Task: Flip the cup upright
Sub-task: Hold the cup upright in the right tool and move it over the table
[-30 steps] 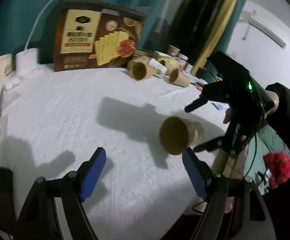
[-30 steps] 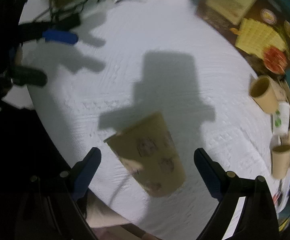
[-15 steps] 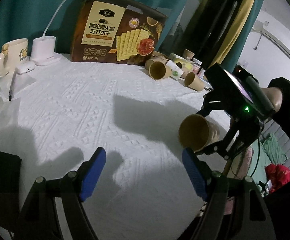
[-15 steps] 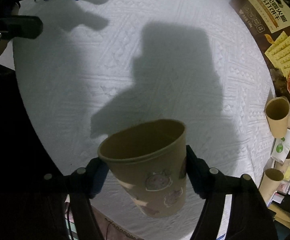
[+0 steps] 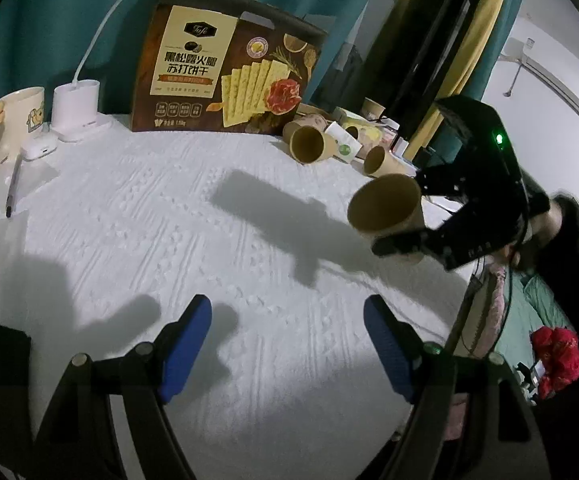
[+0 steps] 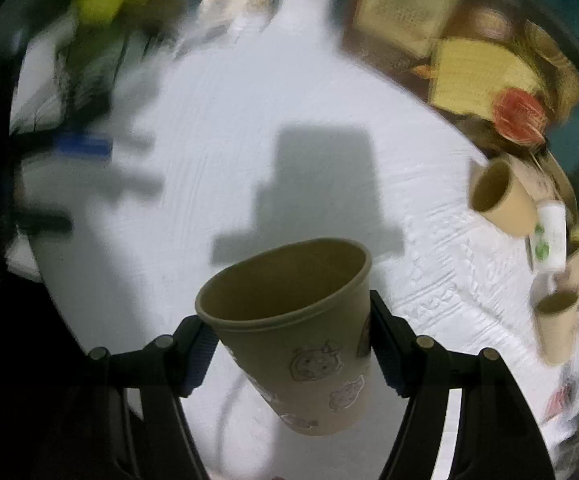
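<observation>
Right gripper [image 6: 289, 340] jaws clamped on the paper cup [image 6: 293, 332], lifted clear of the bench [image 5: 209, 240] – next, tip it mouth-up and set down; left gripper [image 5: 289, 344] half open, empty

Dim room, white tablecloth [image 5: 137, 216] brightly lit from above, hard dark shadows falling across it, left wrist view sharp, right wrist view motion-blurred (far clutter smeared), heavy fisheye bending, black vignette corners.

Both wrist views look obliquely down over white table [image 5: 137, 216]; shared: cracker box [image 5: 225, 76], cup [image 6: 301, 332] close to right lens
</observation>
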Tool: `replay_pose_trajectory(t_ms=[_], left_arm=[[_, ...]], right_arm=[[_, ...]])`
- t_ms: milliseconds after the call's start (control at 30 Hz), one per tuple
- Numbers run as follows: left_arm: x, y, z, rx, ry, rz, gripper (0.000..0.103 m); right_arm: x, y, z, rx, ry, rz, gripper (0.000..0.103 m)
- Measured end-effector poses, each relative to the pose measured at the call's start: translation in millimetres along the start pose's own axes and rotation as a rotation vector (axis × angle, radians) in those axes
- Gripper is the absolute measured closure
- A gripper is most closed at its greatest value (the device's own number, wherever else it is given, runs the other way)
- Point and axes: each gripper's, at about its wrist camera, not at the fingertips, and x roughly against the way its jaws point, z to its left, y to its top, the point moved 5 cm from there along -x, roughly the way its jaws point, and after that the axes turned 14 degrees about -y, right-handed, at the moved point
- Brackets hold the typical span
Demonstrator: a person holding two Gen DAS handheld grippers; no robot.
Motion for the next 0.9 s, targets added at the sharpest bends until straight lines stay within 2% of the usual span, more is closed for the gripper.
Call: replay_pose_trajectory(t_ms=[133,267,367,500,900], left_arm=[[-7,5,-2,0.004,0.02,0.004,0.025],[-14,9,-6,0.005,0.021,0.015,0.025],[-20,12,-12,-0.007,0.016,0.023,0.025],[-25,12,-17,-0.016,0.009,0.034,0.025],[-29,8,-24,-0.021,0.017,0.041,0.025]], right_arm=[[3,-18,-32,-0.321,-0.019,-0.17,0.037],[2,-44,-47,-0.51,-0.086,-0.246,0.037],[-3,-58,-52,-0.563,-0.128,-0.254,0.037],[3,-64,-55,-0.563,-0.16,-0.292,0.037],[10,-78,-40,-0.587,-0.17,-0.318,0.037]])
